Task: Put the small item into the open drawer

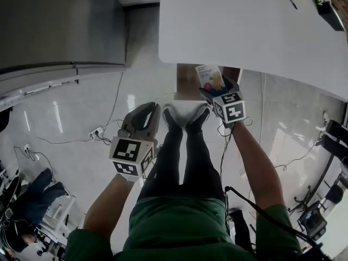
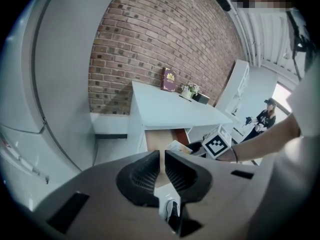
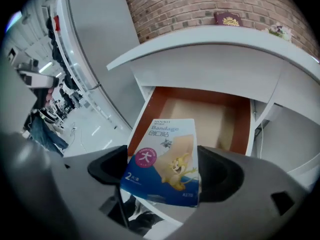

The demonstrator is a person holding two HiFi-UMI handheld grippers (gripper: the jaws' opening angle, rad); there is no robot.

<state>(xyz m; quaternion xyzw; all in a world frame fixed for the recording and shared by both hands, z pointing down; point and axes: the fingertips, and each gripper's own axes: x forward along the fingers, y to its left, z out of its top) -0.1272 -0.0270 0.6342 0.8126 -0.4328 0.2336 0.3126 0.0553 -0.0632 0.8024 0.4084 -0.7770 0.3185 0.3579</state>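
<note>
A small bandage box (image 3: 167, 159), blue and white with a cartoon print, sits between the pads of my right gripper (image 3: 165, 171), which is shut on it. From the head view the box (image 1: 209, 76) hangs just above the front of the open drawer (image 1: 186, 83) under the white desk (image 1: 244, 26). The drawer's brown inside (image 3: 210, 115) looks bare. My left gripper (image 1: 154, 109) hangs lower left, over the floor, with its jaws together and nothing between them (image 2: 161, 160). It also sees the drawer (image 2: 159, 138) and the right gripper (image 2: 199, 148) beside it.
A tall grey cabinet (image 1: 54, 26) stands left of the desk. Cables and a power strip (image 1: 97, 130) lie on the floor. The person's shoes (image 1: 185, 116) are just before the drawer. A book (image 2: 168, 79) and a small plant (image 2: 189, 90) stand at the desk's back against the brick wall.
</note>
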